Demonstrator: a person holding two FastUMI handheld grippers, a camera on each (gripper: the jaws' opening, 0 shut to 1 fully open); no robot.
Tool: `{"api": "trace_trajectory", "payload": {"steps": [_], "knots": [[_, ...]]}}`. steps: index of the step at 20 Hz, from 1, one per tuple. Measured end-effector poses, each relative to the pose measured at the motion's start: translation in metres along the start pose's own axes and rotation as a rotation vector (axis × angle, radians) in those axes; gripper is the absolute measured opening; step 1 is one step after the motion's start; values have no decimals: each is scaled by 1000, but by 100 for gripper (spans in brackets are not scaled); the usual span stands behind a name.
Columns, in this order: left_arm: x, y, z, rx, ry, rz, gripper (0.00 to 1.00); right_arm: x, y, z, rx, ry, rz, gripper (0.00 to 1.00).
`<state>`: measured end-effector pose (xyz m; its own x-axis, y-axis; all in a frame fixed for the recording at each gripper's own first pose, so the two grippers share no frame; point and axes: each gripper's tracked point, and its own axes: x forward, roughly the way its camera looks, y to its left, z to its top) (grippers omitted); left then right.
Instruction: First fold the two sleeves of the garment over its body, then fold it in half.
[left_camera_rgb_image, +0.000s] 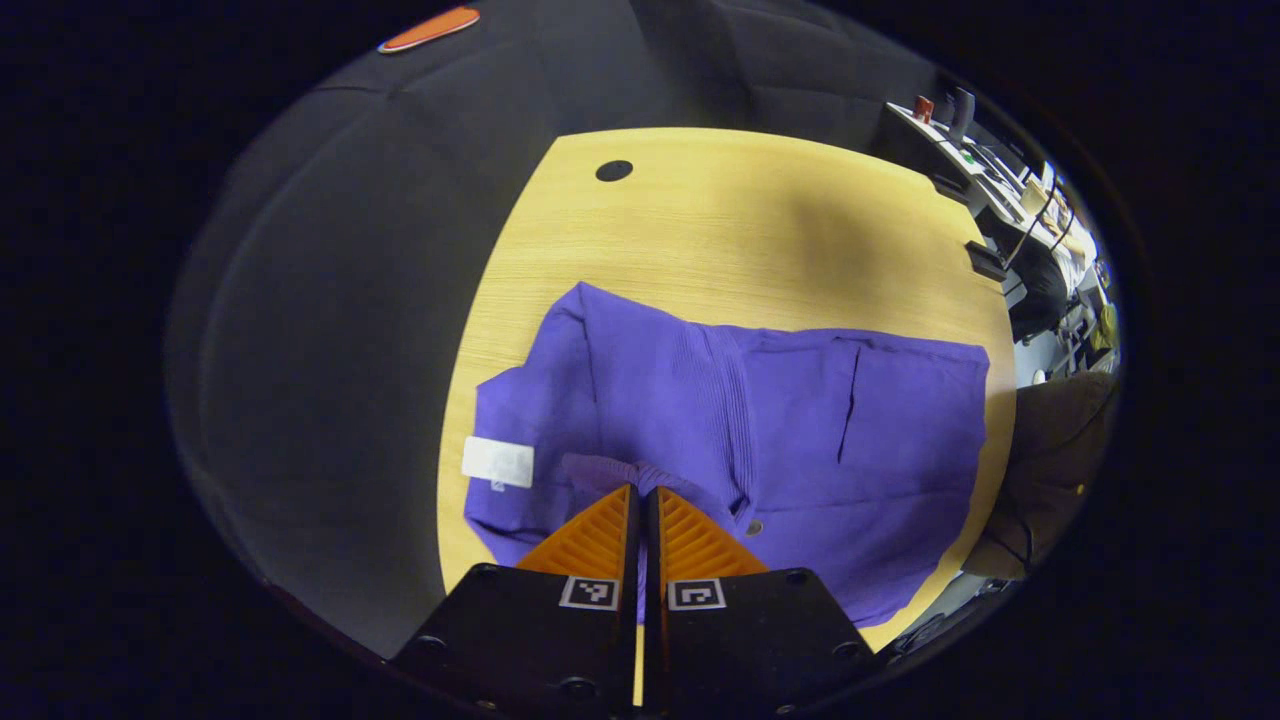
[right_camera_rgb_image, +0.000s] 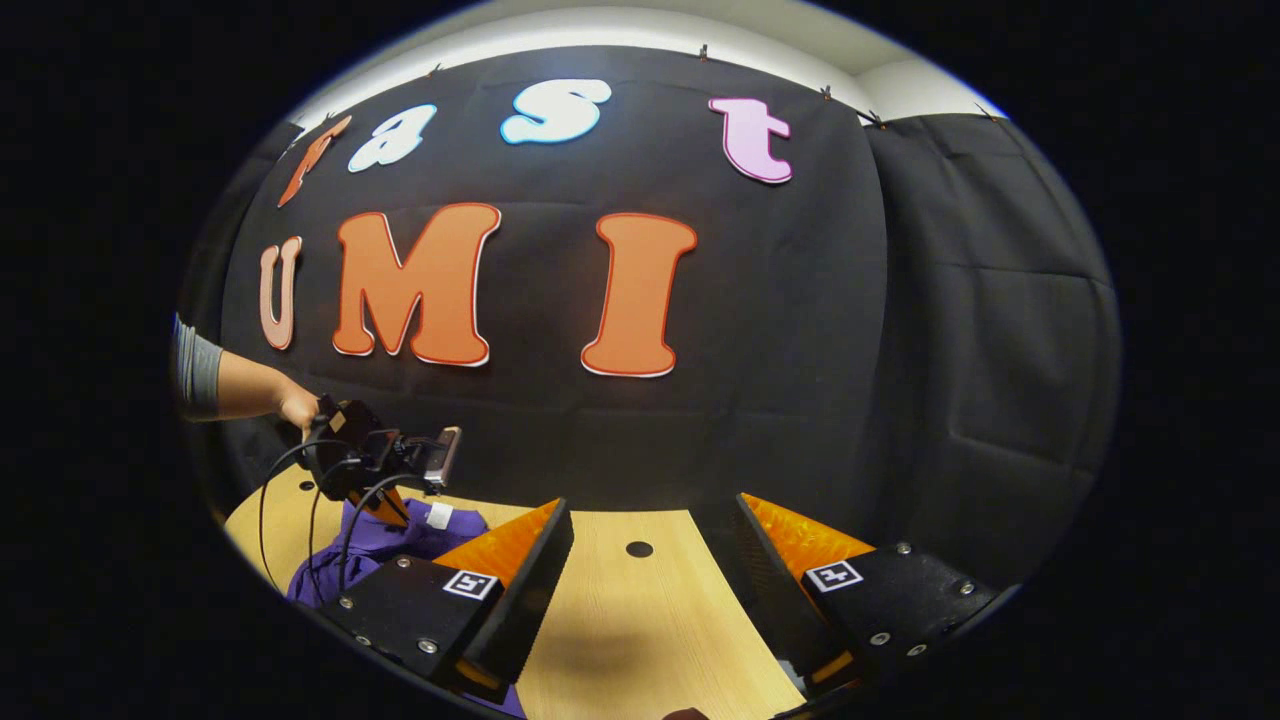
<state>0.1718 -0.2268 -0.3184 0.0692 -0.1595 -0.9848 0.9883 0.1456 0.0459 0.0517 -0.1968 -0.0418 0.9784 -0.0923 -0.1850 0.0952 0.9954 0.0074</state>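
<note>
Purple knit garment (left_camera_rgb_image: 740, 440) spread on light wood counter (left_camera_rgb_image: 720, 230). Left tool (left_camera_rgb_image: 641, 500) pinched tight on bunched sleeve cuff (left_camera_rgb_image: 610, 470) near edge. Right tool (right_camera_rgb_image: 655, 540) wide open, empty, hovering. Tip: drag sleeve flat across body, no twisting.

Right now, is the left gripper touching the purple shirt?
Touching. In the left gripper view, the left gripper has its fingers closed together on a bunched fold of the purple shirt.

Light wooden table (left_camera_rgb_image: 740, 230) with a round dark hole (left_camera_rgb_image: 614, 170), backed by black cloth wall (right_camera_rgb_image: 960, 330); cluttered desk (left_camera_rgb_image: 985, 180) beyond.
</note>
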Motion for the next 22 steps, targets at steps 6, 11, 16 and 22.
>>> {"api": "trace_trajectory", "payload": {"steps": [6,11,16,22], "knots": [[50,-18,29,-16,-2,-43,20,11,-3,-25,3,53,-2,96],[39,-8,50,-7,-88,10,48,17,6,-33,-7,80,11,96],[11,-3,27,-95,-180,72,50,16,25,-38,-32,99,37,96],[-56,-16,-16,-322,-426,234,84,6,63,-60,-35,158,76,96]]}}
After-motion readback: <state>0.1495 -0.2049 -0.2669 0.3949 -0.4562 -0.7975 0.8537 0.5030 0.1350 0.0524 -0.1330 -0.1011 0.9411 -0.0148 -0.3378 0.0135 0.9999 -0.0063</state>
